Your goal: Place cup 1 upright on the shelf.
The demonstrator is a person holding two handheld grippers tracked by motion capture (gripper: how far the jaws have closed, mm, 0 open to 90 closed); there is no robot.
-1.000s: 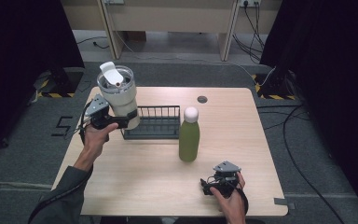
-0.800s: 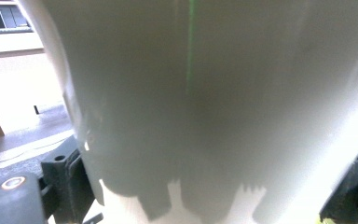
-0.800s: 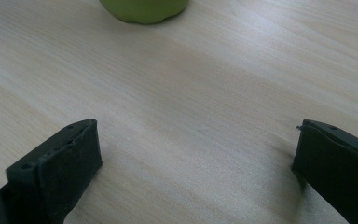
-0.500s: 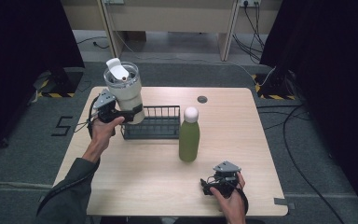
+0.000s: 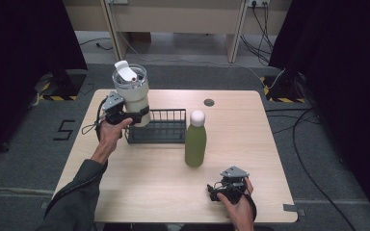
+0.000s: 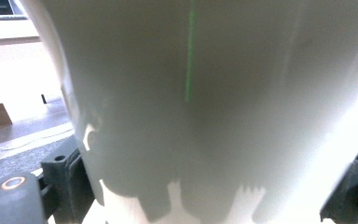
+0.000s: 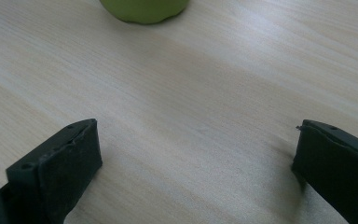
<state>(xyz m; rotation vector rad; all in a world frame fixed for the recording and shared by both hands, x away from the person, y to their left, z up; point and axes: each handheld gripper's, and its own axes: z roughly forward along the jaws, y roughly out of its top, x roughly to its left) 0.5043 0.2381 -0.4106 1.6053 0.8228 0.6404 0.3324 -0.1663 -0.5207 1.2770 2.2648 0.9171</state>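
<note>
A tall cream tumbler (image 5: pixel 132 95) with a clear lid hangs in the air over the left end of a black wire basket (image 5: pixel 157 127). My left gripper (image 5: pixel 137 115) is shut on its lower body. Up close in the left gripper view, the tumbler's pale wall (image 6: pixel 205 107) sits between both jaws. A green bottle (image 5: pixel 195 140) with a white cap stands upright mid-table, to the right of the basket. My right gripper (image 5: pixel 215 192) rests open near the table's front edge. In the right gripper view, the bottle's green base (image 7: pixel 144 9) lies ahead above bare wood.
The light wooden table (image 5: pixel 139 192) has a round cable port (image 5: pixel 209 102) at the back. Cables lie on the grey floor (image 5: pixel 318 144) to the right. Dark curtains stand on both sides.
My left gripper has carried the tumbler to the right, from the table's left edge to above the basket's left end. The right gripper and the bottle have stayed put.
</note>
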